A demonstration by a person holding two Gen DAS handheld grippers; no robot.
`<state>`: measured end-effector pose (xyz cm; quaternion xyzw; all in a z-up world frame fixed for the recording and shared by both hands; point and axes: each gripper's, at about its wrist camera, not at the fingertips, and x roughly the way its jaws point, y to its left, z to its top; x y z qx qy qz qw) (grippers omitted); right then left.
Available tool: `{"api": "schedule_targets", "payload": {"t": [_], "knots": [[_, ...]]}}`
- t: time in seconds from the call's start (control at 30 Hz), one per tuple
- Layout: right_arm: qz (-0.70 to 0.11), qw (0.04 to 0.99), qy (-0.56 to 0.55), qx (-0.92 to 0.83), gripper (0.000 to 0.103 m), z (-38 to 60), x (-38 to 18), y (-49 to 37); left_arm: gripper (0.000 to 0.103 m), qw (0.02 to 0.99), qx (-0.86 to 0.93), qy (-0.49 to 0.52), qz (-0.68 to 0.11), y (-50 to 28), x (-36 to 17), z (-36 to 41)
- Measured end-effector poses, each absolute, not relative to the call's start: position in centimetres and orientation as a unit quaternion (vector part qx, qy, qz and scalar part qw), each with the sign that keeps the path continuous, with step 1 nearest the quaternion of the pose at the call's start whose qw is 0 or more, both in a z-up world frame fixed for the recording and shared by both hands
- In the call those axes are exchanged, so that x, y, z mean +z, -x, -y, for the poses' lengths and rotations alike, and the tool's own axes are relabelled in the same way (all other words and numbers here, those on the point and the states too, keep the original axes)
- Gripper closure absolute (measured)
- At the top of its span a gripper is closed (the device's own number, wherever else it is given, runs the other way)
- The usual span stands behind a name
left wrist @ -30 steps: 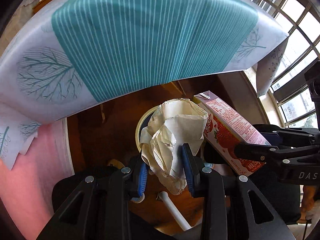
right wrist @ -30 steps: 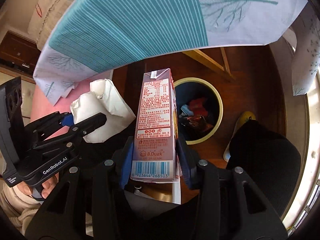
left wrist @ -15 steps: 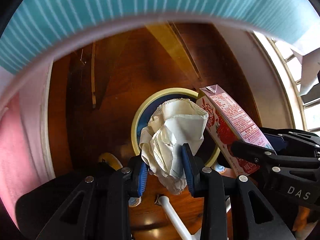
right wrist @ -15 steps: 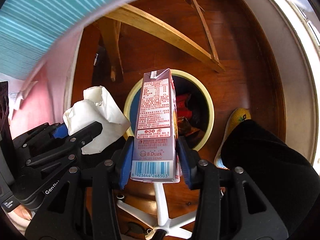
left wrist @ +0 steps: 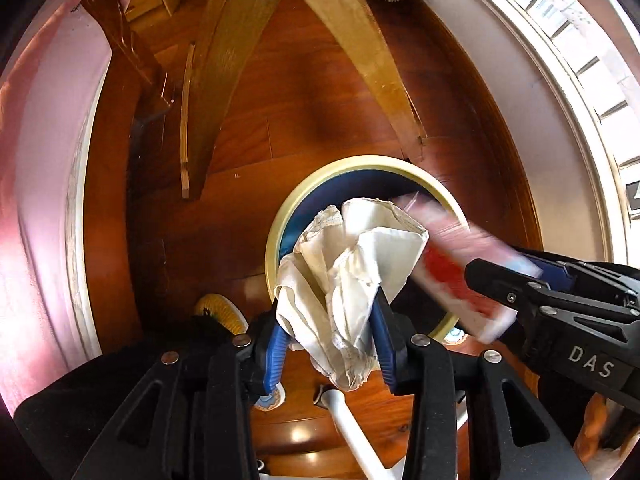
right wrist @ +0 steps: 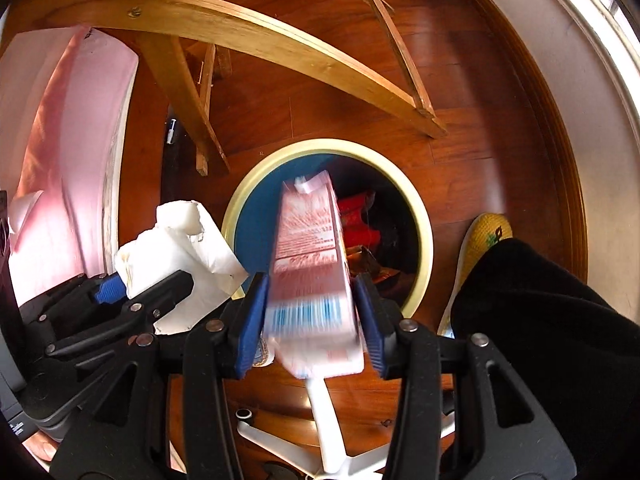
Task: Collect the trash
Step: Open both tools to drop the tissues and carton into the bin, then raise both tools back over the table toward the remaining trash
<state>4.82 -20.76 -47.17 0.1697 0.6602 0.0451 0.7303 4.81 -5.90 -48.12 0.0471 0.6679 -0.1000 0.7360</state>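
Note:
A round bin (left wrist: 280, 224) with a cream rim and blue inside stands on the wooden floor below both grippers; it also shows in the right wrist view (right wrist: 424, 240) with red wrappers inside. My left gripper (left wrist: 330, 332) is shut on a crumpled white paper bag (left wrist: 352, 264), held over the bin's near edge. My right gripper (right wrist: 308, 320) has opened; the pink milk carton (right wrist: 312, 264) is blurred between its spread jaws, slipping down toward the bin. The carton also shows blurred in the left wrist view (left wrist: 452, 268).
Curved wooden chair legs (right wrist: 256, 40) cross the floor behind the bin. A white office-chair base (right wrist: 320, 420) lies under the grippers. My yellow shoe (right wrist: 484, 240) and black trouser leg (right wrist: 540, 320) are right of the bin. A pink cloth (left wrist: 36, 160) hangs at left.
Both grippers dropped lower toward the bin; the tablecloth has left view. The right jaws spread and the carton started to fall, now blurred. The left still grips the paper bag.

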Motion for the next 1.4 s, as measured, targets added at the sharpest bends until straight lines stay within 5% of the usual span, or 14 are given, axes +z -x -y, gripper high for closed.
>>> {"api": "schedule_targets", "payload": {"t": [0.13,0.27,0.43,1.4], "knots": [[-0.665,0.732,-0.145,0.038,0.046,20.3,-47.3,-5.0,0.056,0.733,-0.094,-0.034,-0.672,-5.3,-48.4,5.2],[-0.662,0.738,-0.129,0.032,0.043,20.1,-47.3,-5.0,0.040,0.730,-0.088,-0.022,-0.678,-5.5,-48.2,4.9],[-0.665,0.735,-0.132,0.024,0.041,20.4,-47.4,-5.0,0.033,0.728,-0.091,-0.016,-0.679,-5.3,-47.9,5.0],[-0.654,0.747,-0.118,0.023,0.040,19.7,-46.6,-4.8,0.031,0.738,-0.092,-0.026,-0.668,-4.8,-46.7,4.8]]}}
